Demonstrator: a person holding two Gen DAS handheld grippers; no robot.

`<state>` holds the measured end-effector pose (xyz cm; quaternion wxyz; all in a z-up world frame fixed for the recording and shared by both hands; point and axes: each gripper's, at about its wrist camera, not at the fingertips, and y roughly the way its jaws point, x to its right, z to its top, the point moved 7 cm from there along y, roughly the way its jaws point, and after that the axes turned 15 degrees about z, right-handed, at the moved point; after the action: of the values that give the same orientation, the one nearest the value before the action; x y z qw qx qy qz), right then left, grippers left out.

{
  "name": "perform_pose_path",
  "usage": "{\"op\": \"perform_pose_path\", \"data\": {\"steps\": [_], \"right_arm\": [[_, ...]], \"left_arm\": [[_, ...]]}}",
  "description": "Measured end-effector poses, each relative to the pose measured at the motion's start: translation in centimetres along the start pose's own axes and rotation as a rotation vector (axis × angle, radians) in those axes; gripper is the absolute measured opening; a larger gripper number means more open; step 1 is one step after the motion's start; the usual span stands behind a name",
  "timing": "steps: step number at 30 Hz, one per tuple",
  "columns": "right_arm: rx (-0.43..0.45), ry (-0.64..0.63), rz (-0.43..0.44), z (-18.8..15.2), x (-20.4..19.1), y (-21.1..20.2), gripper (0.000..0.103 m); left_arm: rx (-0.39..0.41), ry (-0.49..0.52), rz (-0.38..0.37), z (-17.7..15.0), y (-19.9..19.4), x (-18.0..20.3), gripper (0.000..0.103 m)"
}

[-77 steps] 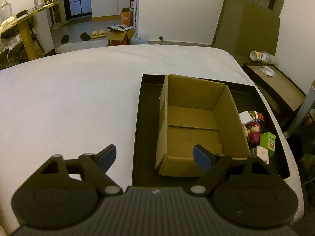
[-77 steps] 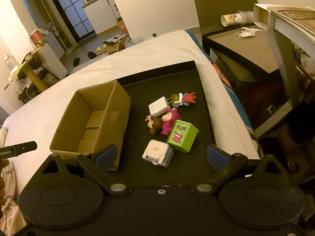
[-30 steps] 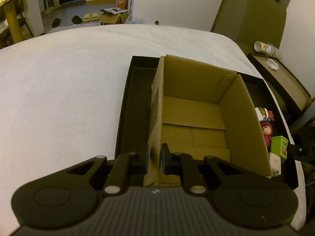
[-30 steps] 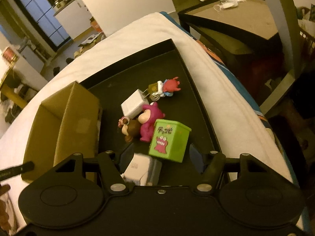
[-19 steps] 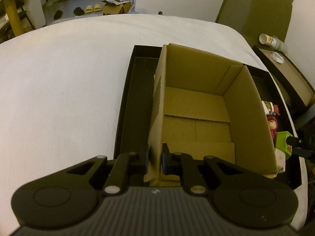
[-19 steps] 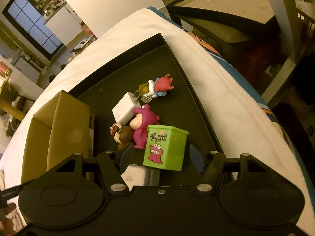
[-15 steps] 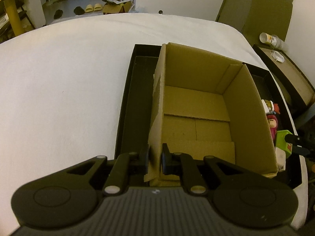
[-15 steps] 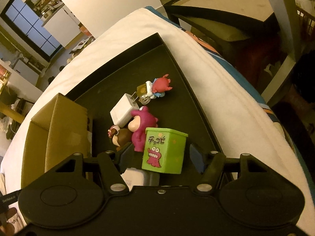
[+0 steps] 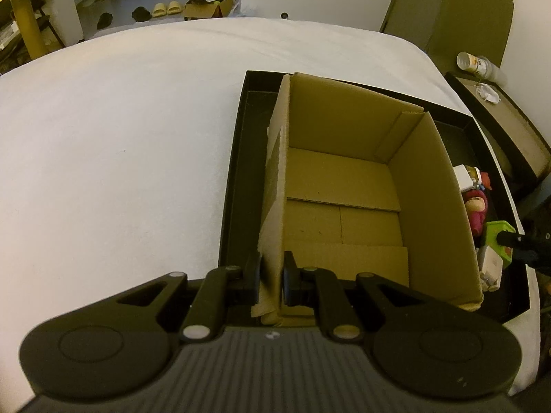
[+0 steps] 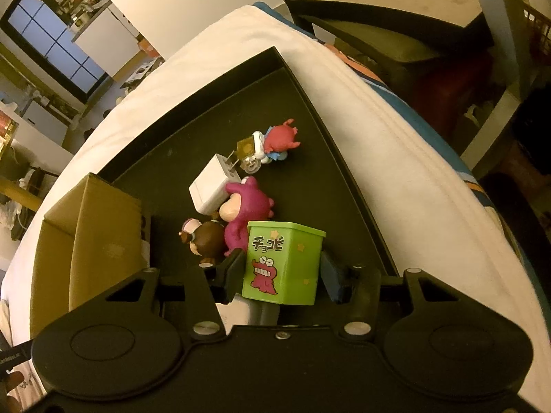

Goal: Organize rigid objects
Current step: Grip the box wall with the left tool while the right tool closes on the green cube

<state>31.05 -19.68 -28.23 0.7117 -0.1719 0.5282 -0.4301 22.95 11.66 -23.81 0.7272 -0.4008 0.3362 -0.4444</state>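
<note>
White bedding covers the bed [image 9: 120, 158], and on it lies a black tray [image 9: 237, 179] that carries an open cardboard box [image 9: 344, 186] and a cluster of toys. The box's long axis runs away from the left camera, its open top facing up. The left tool [image 9: 272, 277] is narrowed onto the near left wall of the box, one finger outside and one inside; 2.6 s ago it was spread wide short of the box.

To the right of the box, the green box [image 10: 283, 261] stands upright between the fingers of the right tool [image 10: 283, 275], its printed crocodile facing the camera. The fingers press both its sides, where 2.6 s ago they were wide and the box sat apart on the tray. Beyond it lie a pink figure [image 10: 246, 211], a brown figure [image 10: 205, 237], a white charger [image 10: 210, 184] and a red figure [image 10: 280, 139].
</note>
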Motion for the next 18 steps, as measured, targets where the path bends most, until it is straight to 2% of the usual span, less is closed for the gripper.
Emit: {"op": "perform_pose_path", "data": {"steps": [7,18], "right_arm": [[-0.006,0.017,-0.005,-0.3,0.3,-0.5,0.049],[-0.012,0.036,0.008,-0.4,0.5,-0.1,0.051]], "left_arm": [[0.012,0.014,0.031,0.4,0.1,0.2,0.012],[-0.004,0.028,0.030,1.2,1.3,0.8,0.012]]}}
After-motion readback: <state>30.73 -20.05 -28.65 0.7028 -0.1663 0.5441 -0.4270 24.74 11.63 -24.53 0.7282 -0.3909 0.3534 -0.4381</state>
